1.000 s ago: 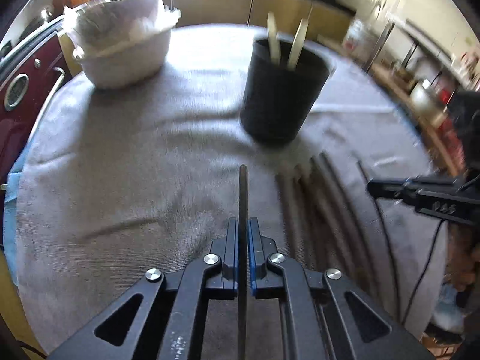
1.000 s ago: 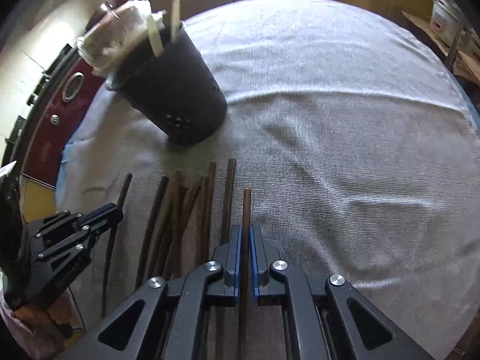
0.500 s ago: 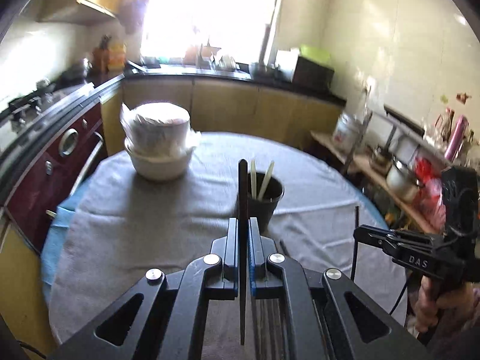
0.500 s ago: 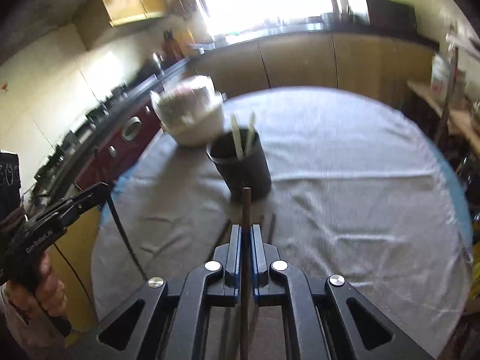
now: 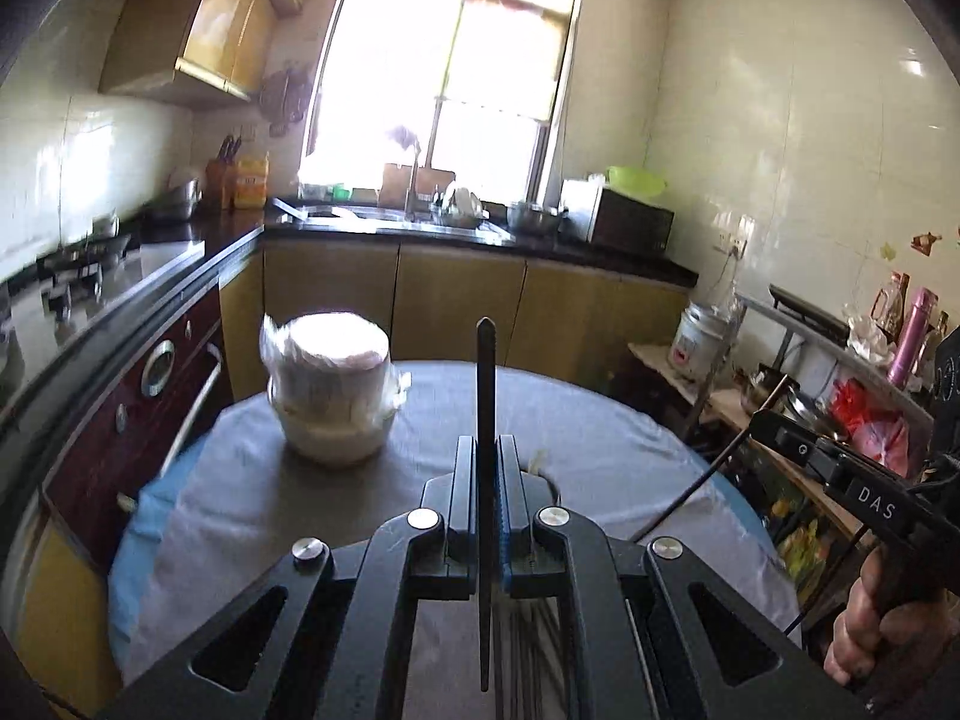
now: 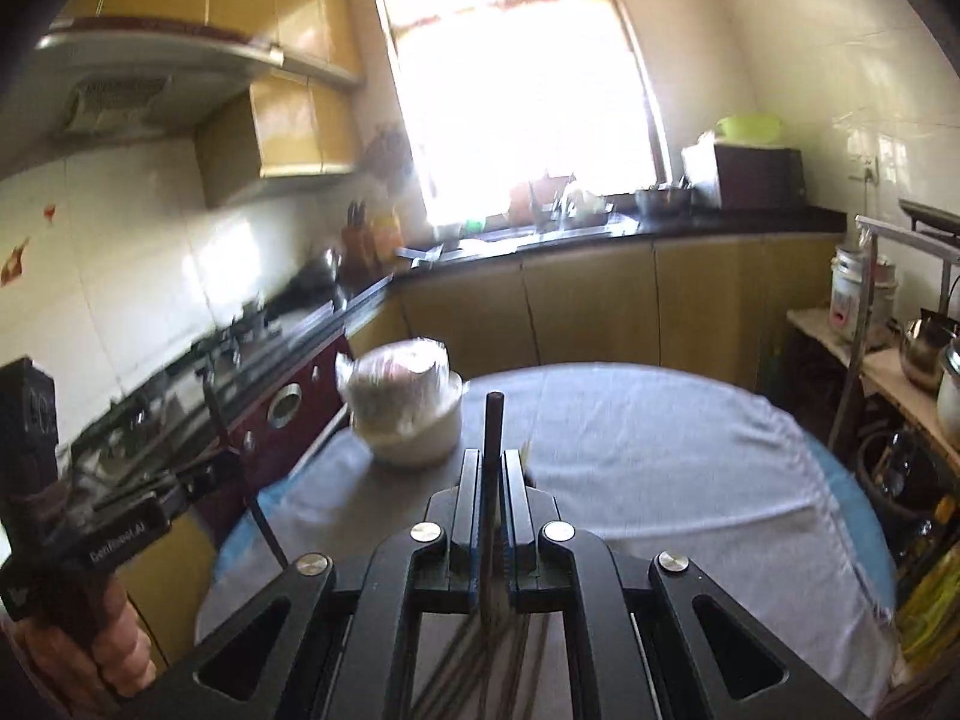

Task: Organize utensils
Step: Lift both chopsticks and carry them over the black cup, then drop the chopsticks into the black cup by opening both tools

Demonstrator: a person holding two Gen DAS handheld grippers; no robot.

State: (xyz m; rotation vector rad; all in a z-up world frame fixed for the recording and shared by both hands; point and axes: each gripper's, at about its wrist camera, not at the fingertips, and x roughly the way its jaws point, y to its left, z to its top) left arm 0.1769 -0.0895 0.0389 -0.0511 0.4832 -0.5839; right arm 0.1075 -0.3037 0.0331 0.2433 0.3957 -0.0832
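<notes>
While both of your grippers hang high over the table (image 5: 600, 426), each is clenched on one dark chopstick. The left gripper (image 5: 485, 480) pinches its chopstick (image 5: 485, 396) upright between the pads, the tip rising above the far table edge and the lower end hanging below the jaws. The right gripper (image 6: 493, 498) clamps a second chopstick (image 6: 494, 426) the same way; seen from the left view, that stick slants down and left from the gripper's tip.

Straight below the left gripper's fingers sits the black utensil cup (image 5: 549, 480), almost wholly hidden by them; only part of its rim and a pale utensil tip show to the right of the pads. The remaining chopsticks (image 6: 480, 660) lie on the grey cloth under the right gripper, glimpsed through its frame. On the table's far left stands a plastic-wrapped stack of white bowls (image 5: 330, 390), well apart from the cup. Behind are the yellow cabinets, the sink under the bright window and a cluttered rack at right.

Compared with a second ago, both grippers have come up a good way and tilted towards level: then the views looked down on the cloth, the cup and the row of chopsticks; now they take in the whole kitchen, and the table has dropped low in each view. The grips have not changed.
</notes>
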